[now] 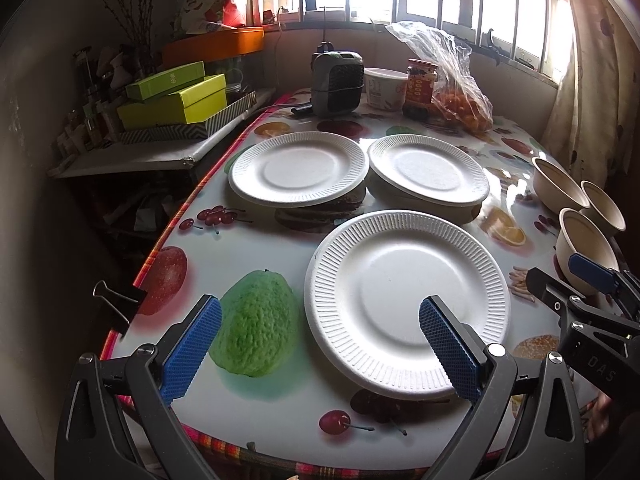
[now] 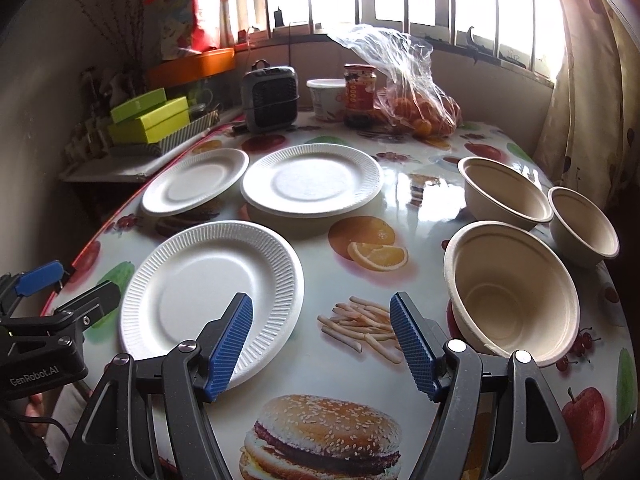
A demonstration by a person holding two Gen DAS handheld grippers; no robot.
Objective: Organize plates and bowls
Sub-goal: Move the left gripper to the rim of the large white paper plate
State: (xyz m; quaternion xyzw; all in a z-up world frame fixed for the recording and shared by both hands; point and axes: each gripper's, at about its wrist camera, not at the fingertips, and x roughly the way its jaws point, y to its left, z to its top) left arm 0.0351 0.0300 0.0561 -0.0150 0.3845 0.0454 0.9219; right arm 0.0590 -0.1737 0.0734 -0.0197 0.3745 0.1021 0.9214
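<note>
Three white paper plates lie on the fruit-print table: a near plate (image 1: 404,300) (image 2: 208,296), a far left plate (image 1: 298,168) (image 2: 196,186) and a far right plate (image 1: 428,170) (image 2: 312,182). Three beige bowls stand at the right: a near bowl (image 2: 512,296) (image 1: 588,248), a far bowl (image 2: 504,192) (image 1: 558,180) and a small bowl (image 2: 584,226) (image 1: 604,208). My left gripper (image 1: 320,316) is open and empty above the near plate's left edge. My right gripper (image 2: 322,312) is open and empty between the near plate and the near bowl.
At the back of the table stand a small grey heater (image 2: 272,96), a white tub (image 2: 328,98), a jar (image 2: 360,94) and a plastic bag of oranges (image 2: 416,112). Green boxes (image 2: 150,120) sit on a side shelf at left. The table's front edge (image 1: 280,456) is close below the grippers.
</note>
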